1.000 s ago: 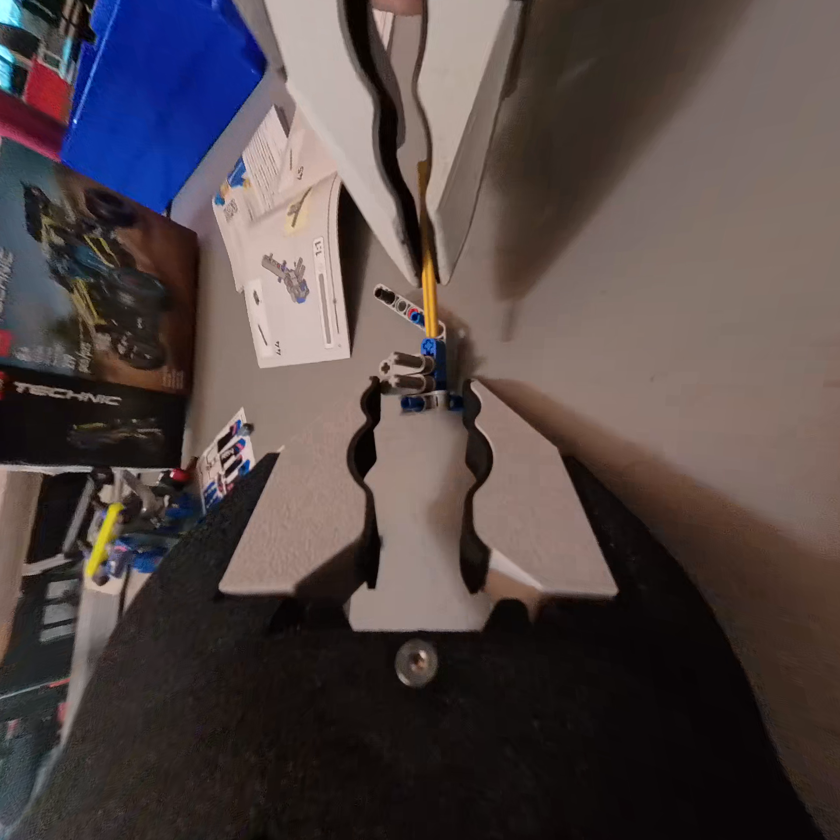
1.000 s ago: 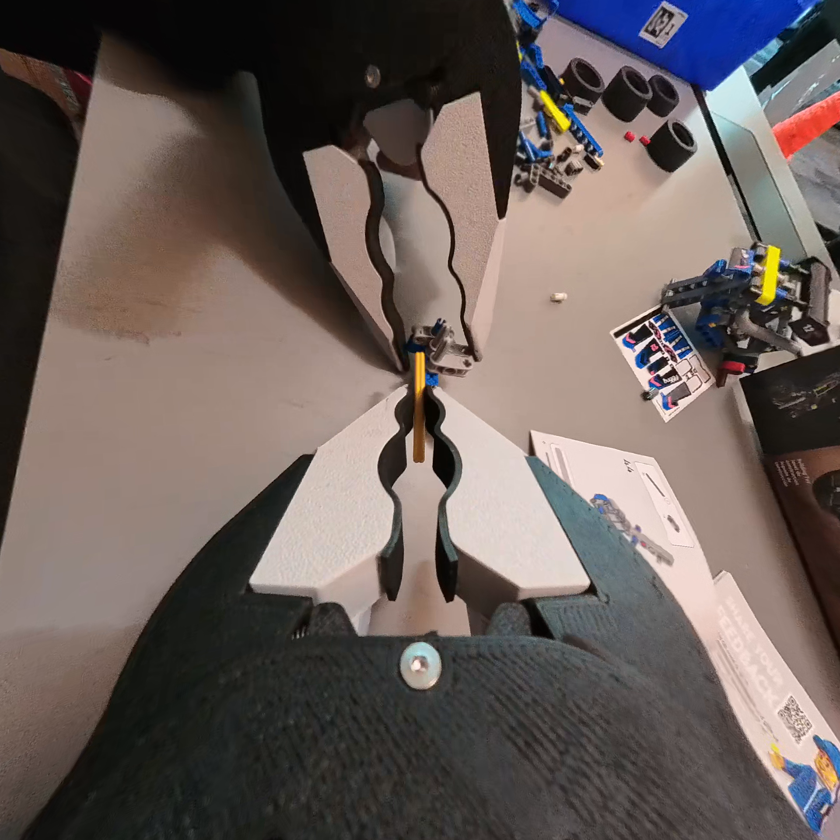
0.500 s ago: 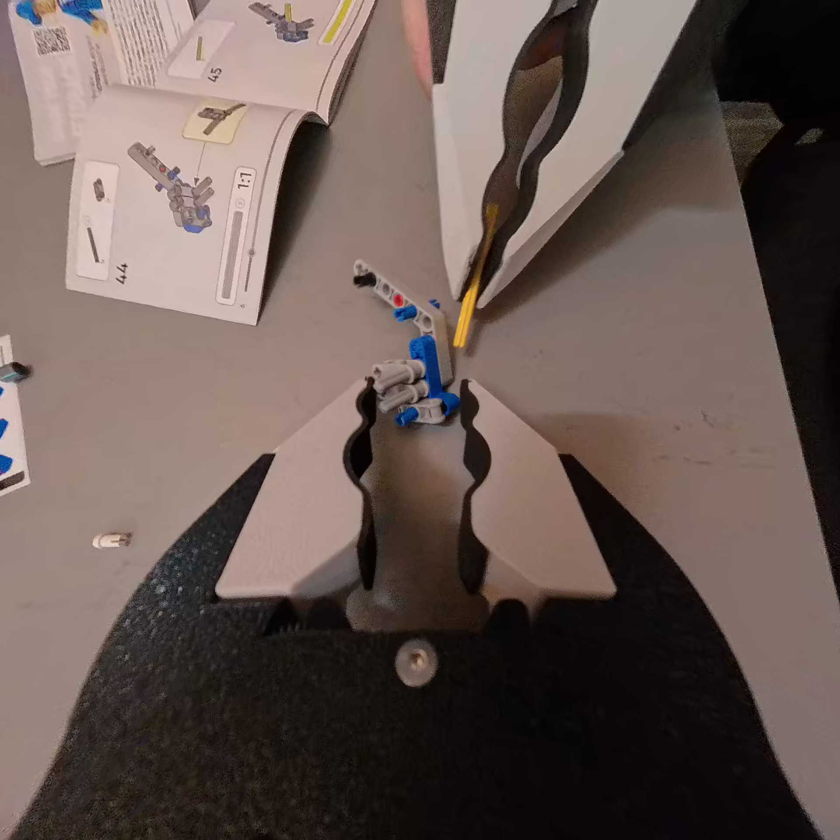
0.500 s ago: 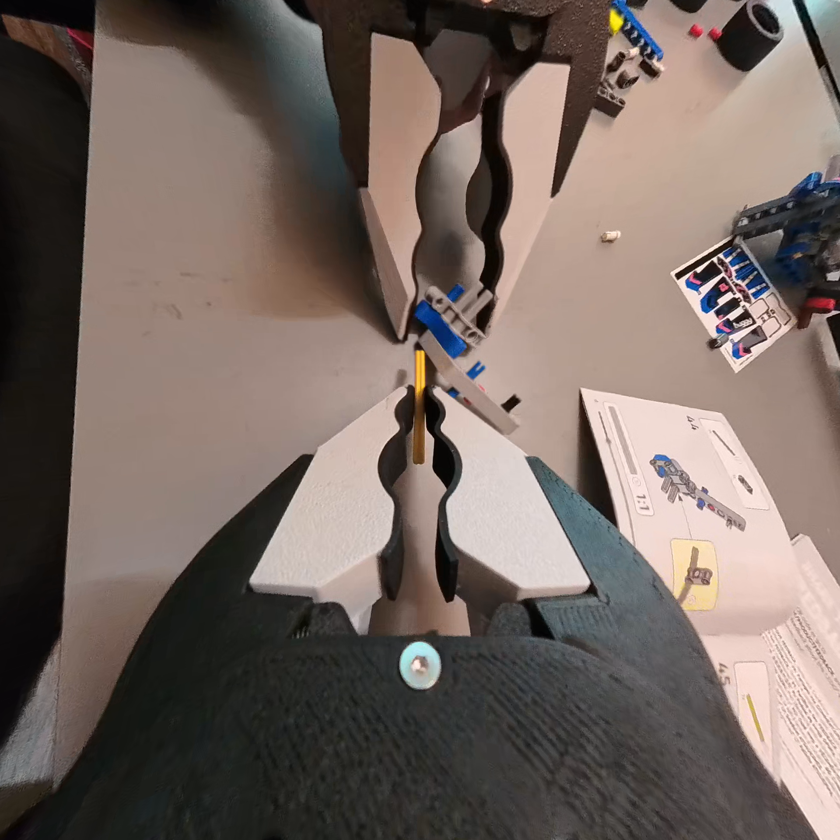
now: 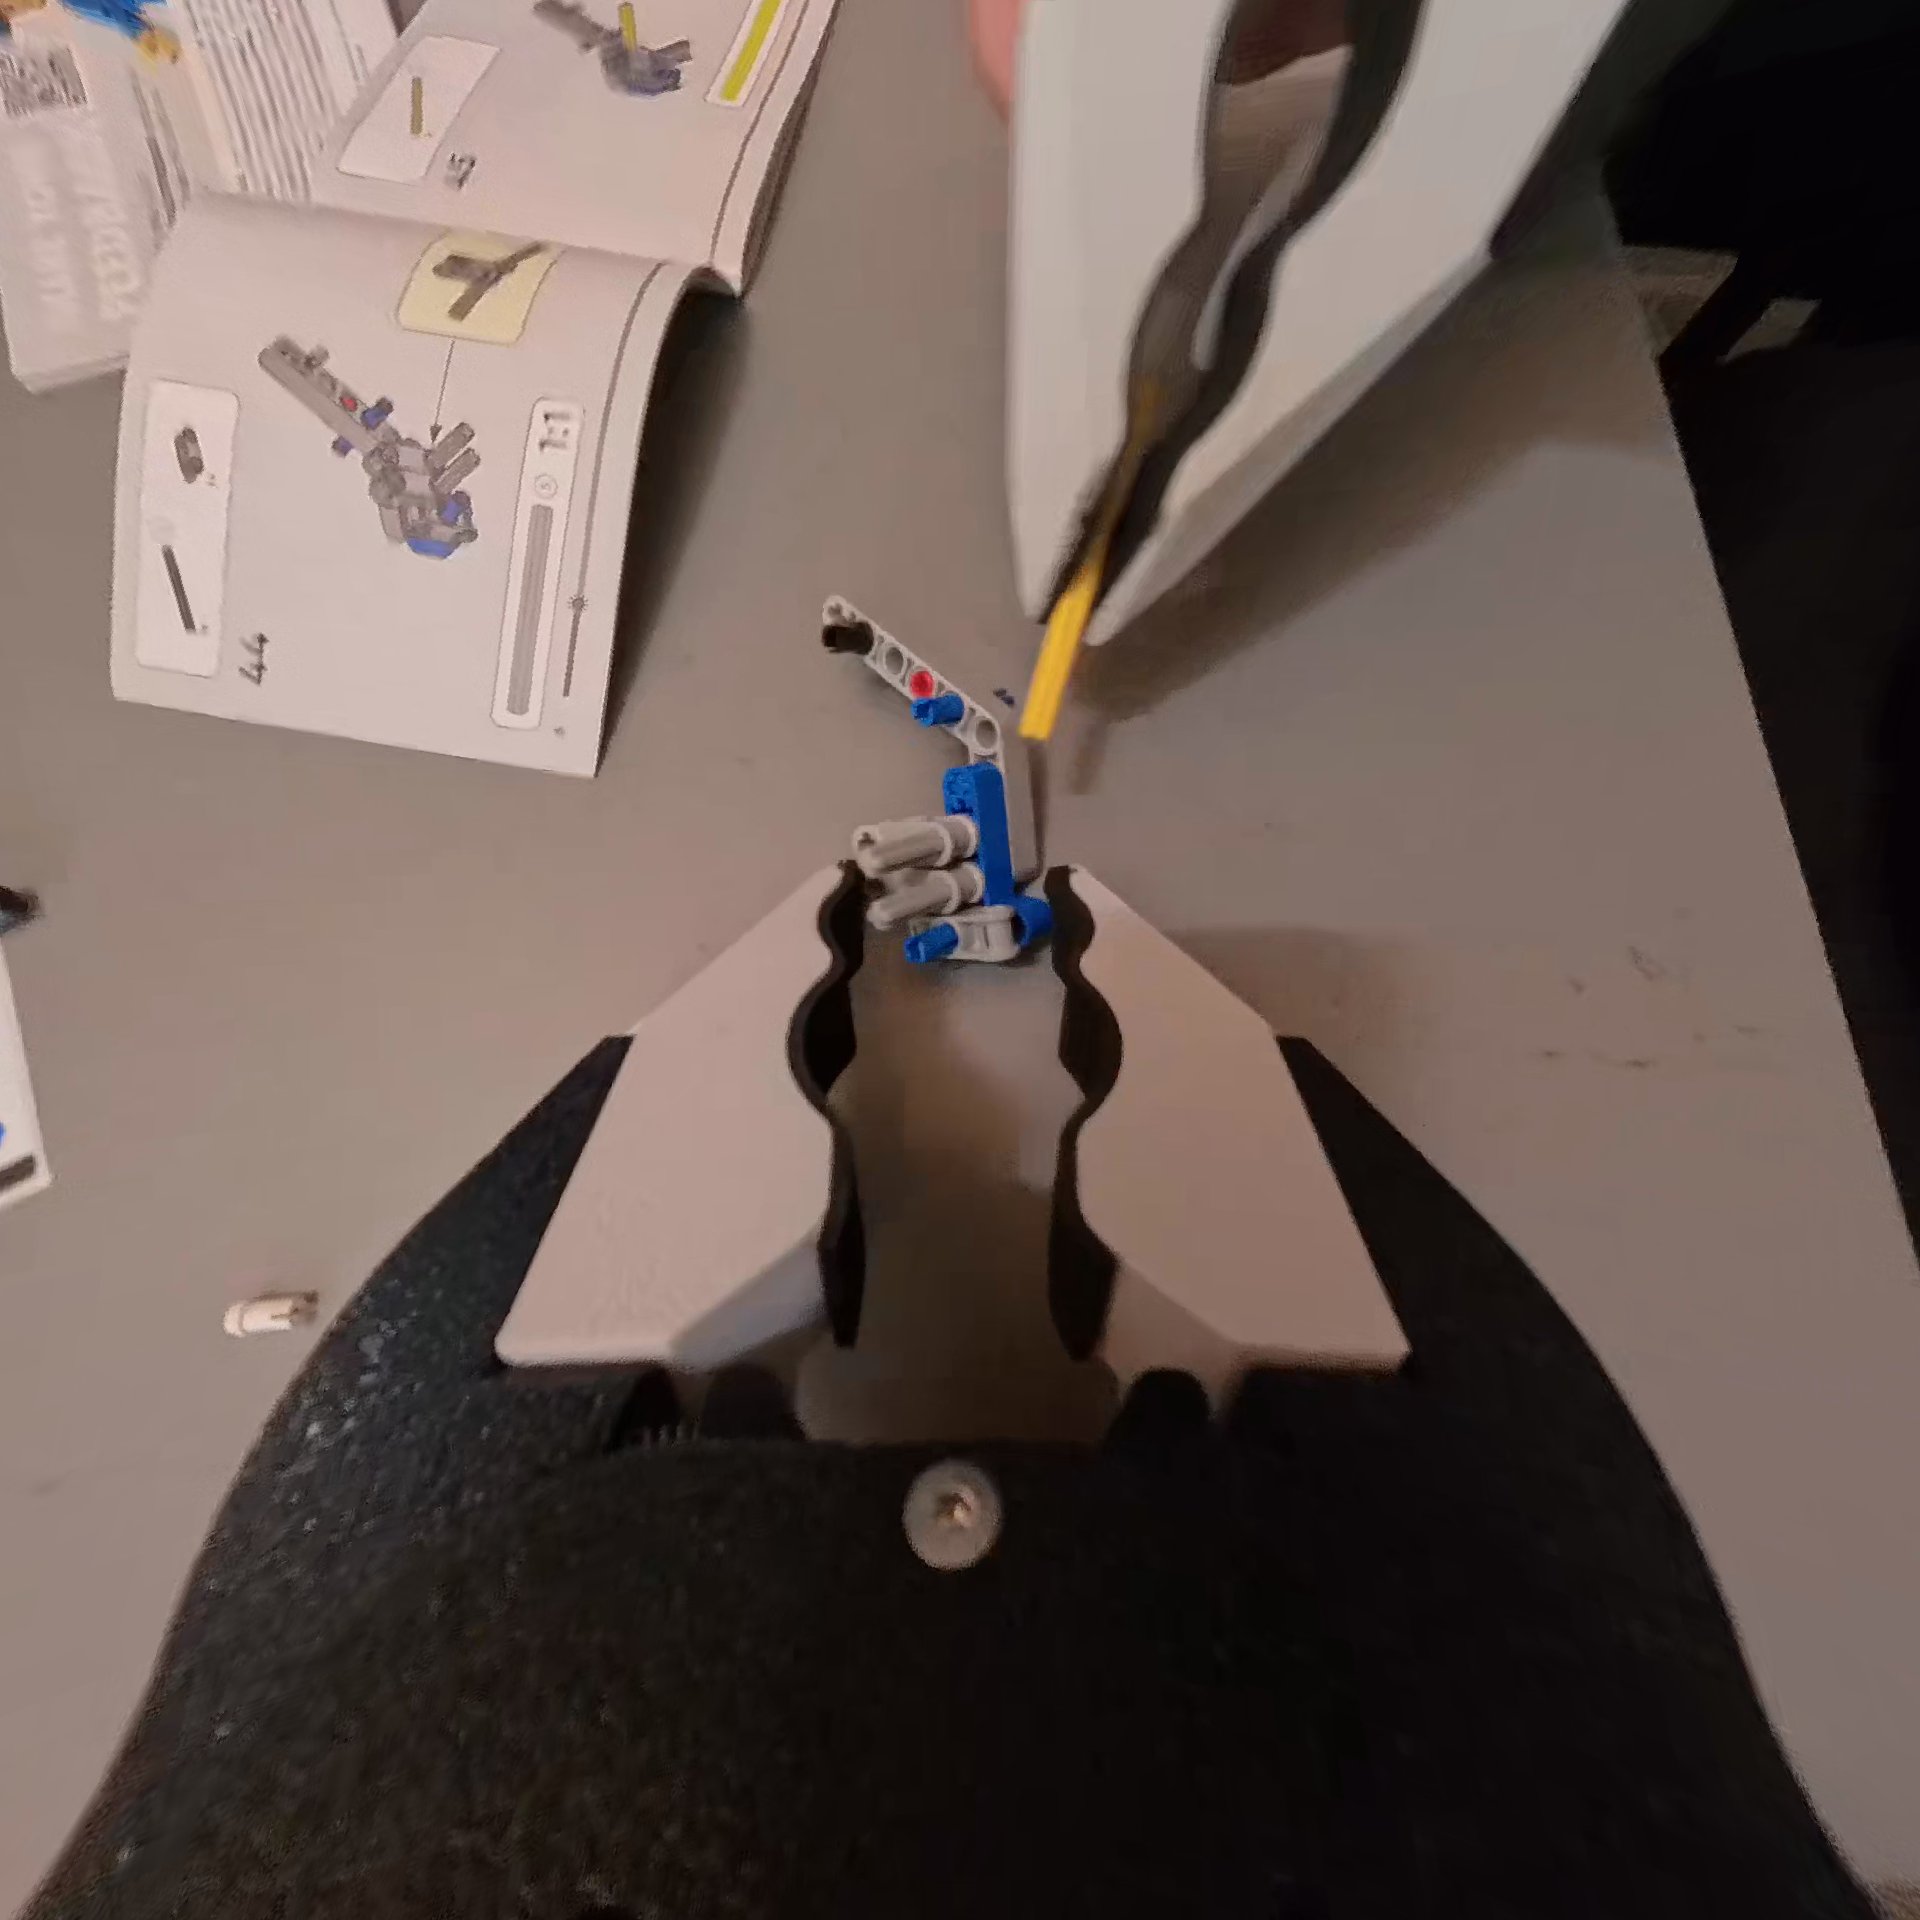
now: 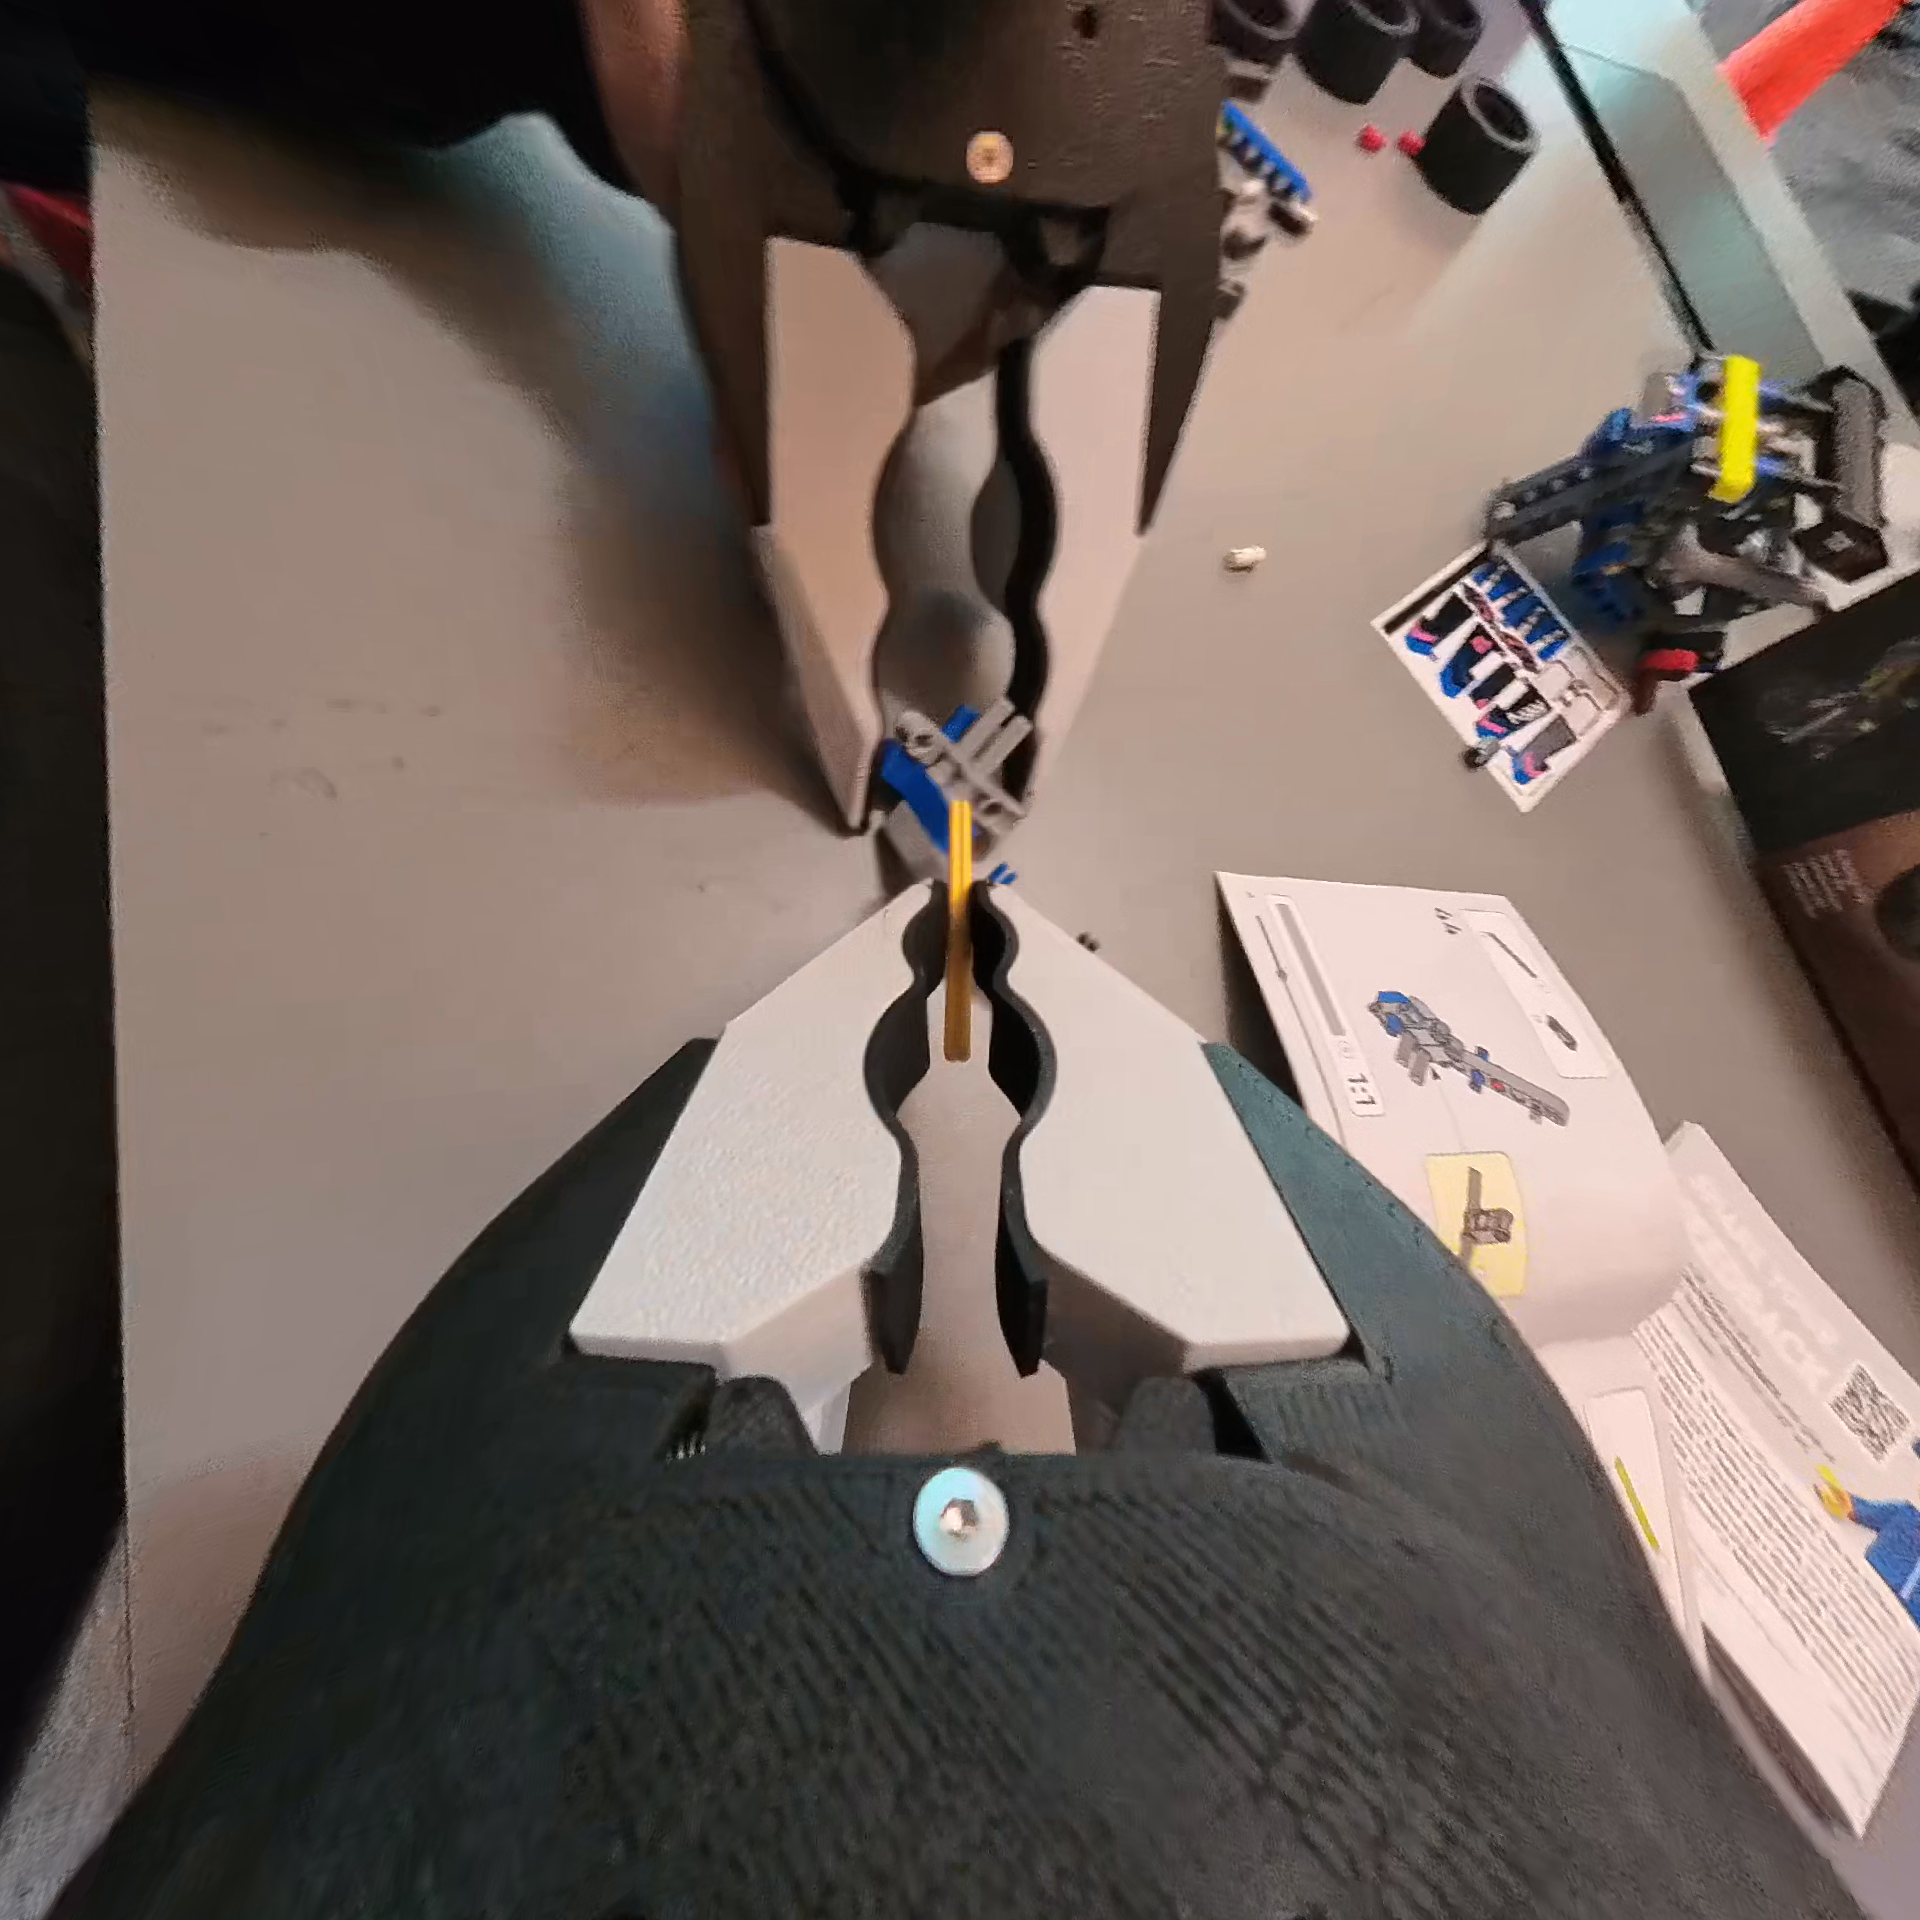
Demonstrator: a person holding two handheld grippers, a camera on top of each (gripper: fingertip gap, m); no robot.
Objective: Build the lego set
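Note:
My left gripper [image 5: 951, 883] is shut on a small grey and blue assembly [image 5: 961, 831] with a bent grey beam, held just above the grey table [image 5: 1351, 831]. My right gripper [image 6: 961, 896] is shut on a thin yellow axle [image 6: 958, 966] that sticks out past its tips. In the right wrist view the axle's tip points at the grey connector of the assembly [image 6: 961, 758], which the left gripper [image 6: 945, 795] holds opposite. In the left wrist view the axle [image 5: 1055, 665] ends just beside the beam's bend, held by the right gripper [image 5: 1070, 623].
An open instruction booklet [image 5: 364, 499] lies at the left, and also shows in the right wrist view [image 6: 1455, 1091]. A sticker sheet [image 6: 1496, 675], a partly built blue model [image 6: 1714, 499], the set's box [image 6: 1829, 748], black tyres [image 6: 1475, 145] and a loose white pin [image 6: 1242, 558] lie nearby. The gap from one gripper's tips to the other's is roughly 5 cm. Between my left fingertips and the loose white pin [image 6: 1242, 558] there is roughly 12 cm. It is also in sight in the left wrist view [image 5: 267, 1314].
A second ago the axle's tip was against the assembly. Both grippers then swung round and the axle stood clear of it. Now its tip is close to the assembly again.

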